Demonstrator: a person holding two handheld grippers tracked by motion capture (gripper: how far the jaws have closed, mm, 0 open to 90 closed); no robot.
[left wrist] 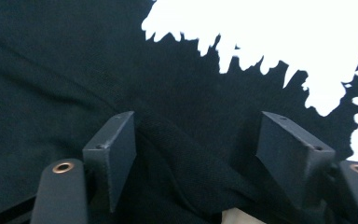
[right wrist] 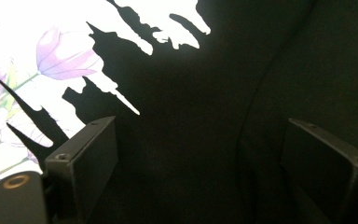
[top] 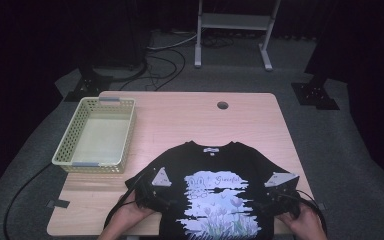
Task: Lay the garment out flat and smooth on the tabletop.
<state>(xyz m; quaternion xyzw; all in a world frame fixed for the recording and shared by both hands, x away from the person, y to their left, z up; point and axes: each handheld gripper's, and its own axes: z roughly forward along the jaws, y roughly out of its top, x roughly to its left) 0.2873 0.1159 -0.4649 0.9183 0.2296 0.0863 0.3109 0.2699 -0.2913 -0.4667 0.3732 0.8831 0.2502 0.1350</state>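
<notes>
A black T-shirt [top: 212, 162] with a white and purple tulip print [top: 215, 200] lies spread flat at the front of the wooden table [top: 180, 117], collar away from me. My left gripper [top: 161, 199] rests on its left side near the sleeve. In the left gripper view the left gripper [left wrist: 198, 140] stands open, with a raised fold of black cloth [left wrist: 186, 158] loose between the jaws. My right gripper [top: 276, 199] sits on the shirt's right edge. The right gripper [right wrist: 200, 154] is open too, over flat black fabric [right wrist: 205, 70] beside the print [right wrist: 28, 37].
A pale yellow perforated basket [top: 100, 165] stands on the table's left side, with nothing in it. A round cable hole [top: 222, 105] is near the far edge. A white metal frame [top: 232, 22] and cables lie on the floor beyond.
</notes>
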